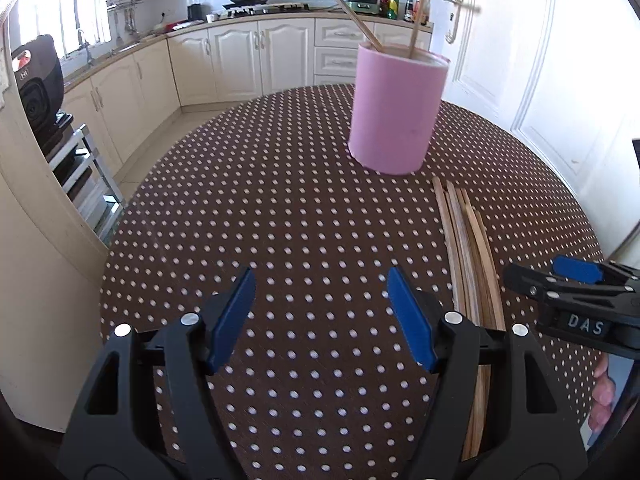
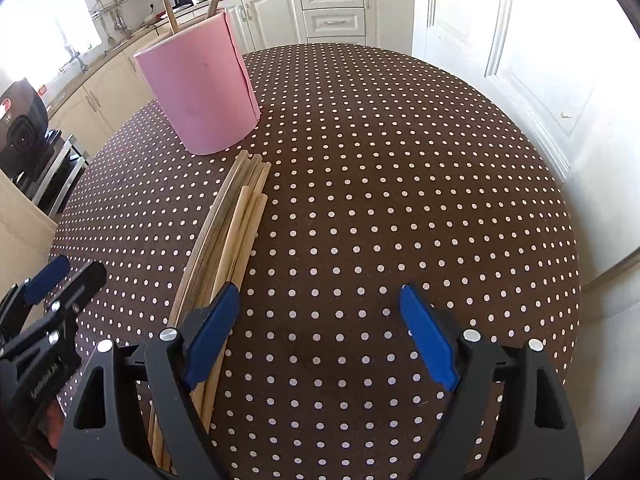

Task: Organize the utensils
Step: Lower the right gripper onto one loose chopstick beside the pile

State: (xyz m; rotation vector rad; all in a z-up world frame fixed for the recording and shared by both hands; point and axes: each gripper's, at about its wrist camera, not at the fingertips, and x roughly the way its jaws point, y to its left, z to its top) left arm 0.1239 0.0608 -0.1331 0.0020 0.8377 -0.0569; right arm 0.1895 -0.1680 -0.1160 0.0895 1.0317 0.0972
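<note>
A pink cylindrical holder [image 1: 394,110] stands upright on the brown polka-dot table [image 1: 280,200] with two wooden chopsticks [image 1: 418,12] leaning in it. It also shows in the right wrist view [image 2: 200,88]. A bundle of several wooden chopsticks [image 1: 470,248] lies flat in front of the holder, also seen in the right wrist view [image 2: 236,224]. My left gripper [image 1: 322,316] is open and empty, left of the bundle. My right gripper [image 2: 320,336] is open and empty, its left finger over the bundle's near end.
The round table's far edge [image 2: 400,52] faces kitchen cabinets [image 1: 240,60]. A white door [image 1: 560,60] is at the right. A black appliance on a metal rack [image 1: 40,88] stands at the left, beside a cream-coloured fridge wall [image 1: 32,280].
</note>
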